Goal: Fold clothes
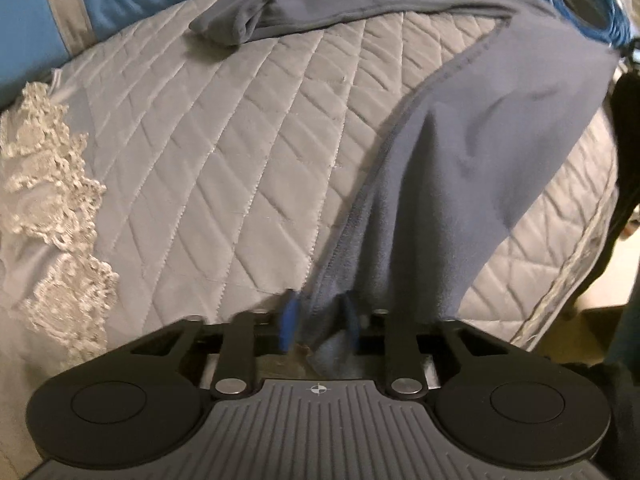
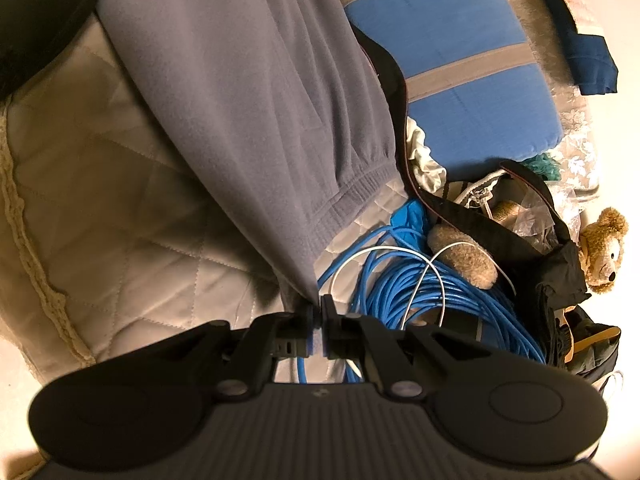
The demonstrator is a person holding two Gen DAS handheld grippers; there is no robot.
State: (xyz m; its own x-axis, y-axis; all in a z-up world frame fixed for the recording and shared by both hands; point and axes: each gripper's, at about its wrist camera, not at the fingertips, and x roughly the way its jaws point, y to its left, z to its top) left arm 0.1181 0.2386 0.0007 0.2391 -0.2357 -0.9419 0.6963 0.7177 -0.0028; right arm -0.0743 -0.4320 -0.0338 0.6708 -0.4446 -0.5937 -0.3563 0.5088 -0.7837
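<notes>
We see the sweatshirt (image 1: 460,152) spread over the quilted bed cover (image 1: 224,152), its sleeve (image 1: 240,20) lying at the far edge. In the right wrist view, the cable coil (image 2: 404,292) lies right of the cuff (image 2: 352,200), with the teddy bear (image 2: 604,248) farther right and the cushion (image 2: 460,80) behind them.

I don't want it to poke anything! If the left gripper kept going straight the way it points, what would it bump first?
The left gripper would probably meet the grey garment bunched between its fingers, then the quilted bedcover beneath. How deep the cloth lies there is hard to judge.
</notes>
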